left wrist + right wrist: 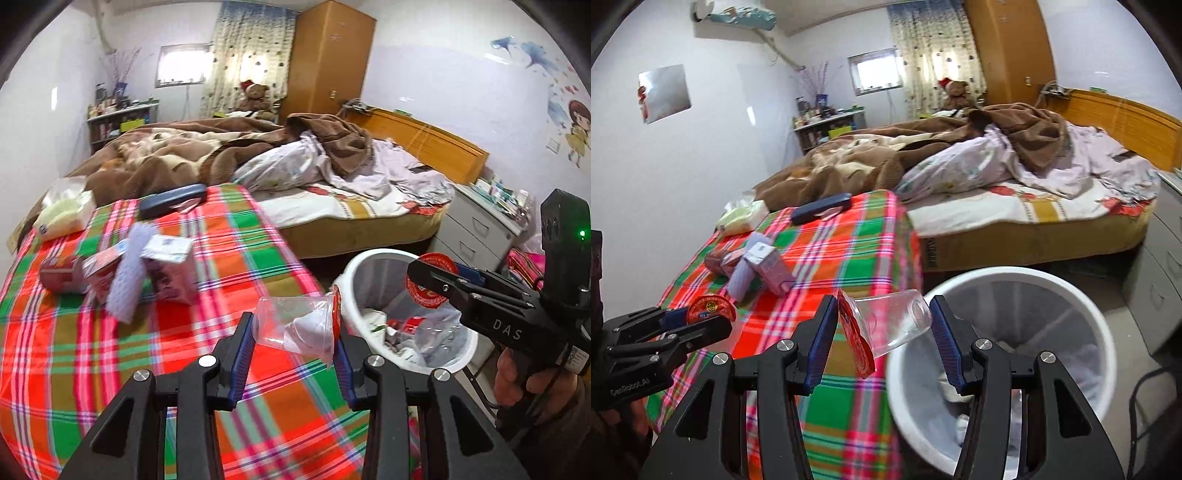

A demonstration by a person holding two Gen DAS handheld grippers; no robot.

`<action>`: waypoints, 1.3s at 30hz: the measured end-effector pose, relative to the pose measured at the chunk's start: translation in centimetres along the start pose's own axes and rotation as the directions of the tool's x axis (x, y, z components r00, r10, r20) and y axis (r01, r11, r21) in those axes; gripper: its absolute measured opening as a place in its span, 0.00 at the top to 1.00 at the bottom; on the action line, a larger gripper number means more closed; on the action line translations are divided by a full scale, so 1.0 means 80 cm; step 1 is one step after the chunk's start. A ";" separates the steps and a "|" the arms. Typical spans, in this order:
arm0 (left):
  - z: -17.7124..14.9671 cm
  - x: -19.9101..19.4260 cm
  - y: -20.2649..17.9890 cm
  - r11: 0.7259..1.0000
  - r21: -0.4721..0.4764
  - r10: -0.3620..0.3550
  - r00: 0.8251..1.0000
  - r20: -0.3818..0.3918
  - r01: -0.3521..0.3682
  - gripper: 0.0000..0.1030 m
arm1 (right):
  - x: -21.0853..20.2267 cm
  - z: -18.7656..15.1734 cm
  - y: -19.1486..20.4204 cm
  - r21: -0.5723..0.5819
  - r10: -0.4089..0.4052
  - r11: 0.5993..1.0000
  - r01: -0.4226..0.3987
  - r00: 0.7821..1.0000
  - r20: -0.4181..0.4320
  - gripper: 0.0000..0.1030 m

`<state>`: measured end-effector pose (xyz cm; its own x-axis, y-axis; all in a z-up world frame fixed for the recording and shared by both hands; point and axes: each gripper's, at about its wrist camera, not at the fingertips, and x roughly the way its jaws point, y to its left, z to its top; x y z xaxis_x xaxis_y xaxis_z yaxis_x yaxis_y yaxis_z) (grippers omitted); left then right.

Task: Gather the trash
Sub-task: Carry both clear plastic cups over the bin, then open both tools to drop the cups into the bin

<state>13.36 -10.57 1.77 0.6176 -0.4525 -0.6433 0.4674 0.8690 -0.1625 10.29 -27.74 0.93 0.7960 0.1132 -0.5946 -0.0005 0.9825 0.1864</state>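
My left gripper (295,332) is shut on a clear plastic cup (284,314) with a red lid, held sideways above the plaid tablecloth (92,350) near the table's right edge. My right gripper (882,314) is shut on a second clear cup (905,325) with a red lid (855,343), at the rim of the white trash bin (1071,284). In the left wrist view the right gripper (439,273) hangs over the bin (354,266), which holds crumpled plastic and paper. In the right wrist view the left gripper (698,317) shows at the left with its cup's red lid (709,308).
On the cloth lie purple cartons (170,266), a purple foam net (129,273), a red can (61,275), a tissue pack (64,214) and a dark blue case (171,199). Behind the table is an unmade bed (332,192). Grey drawers (476,229) stand right of the bin.
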 end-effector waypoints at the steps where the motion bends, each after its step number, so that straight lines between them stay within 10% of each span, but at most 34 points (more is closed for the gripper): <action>1: 0.001 0.002 -0.006 1.000 0.008 -0.004 1.000 0.000 0.004 0.61 | -0.002 0.000 -0.006 0.009 -0.012 1.000 0.012 1.000 0.004 0.49; 39: 0.023 0.152 -0.132 0.979 0.130 -0.135 0.978 -0.156 0.156 0.50 | 0.006 -0.031 -0.125 0.089 -0.275 0.953 0.289 0.951 -0.145 0.45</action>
<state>17.07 -25.65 -2.97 0.4423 -0.5290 -0.7242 0.6362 0.7542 -0.1624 9.17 -37.11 -3.15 0.6693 -0.1409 -0.7295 0.2835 0.9560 0.0755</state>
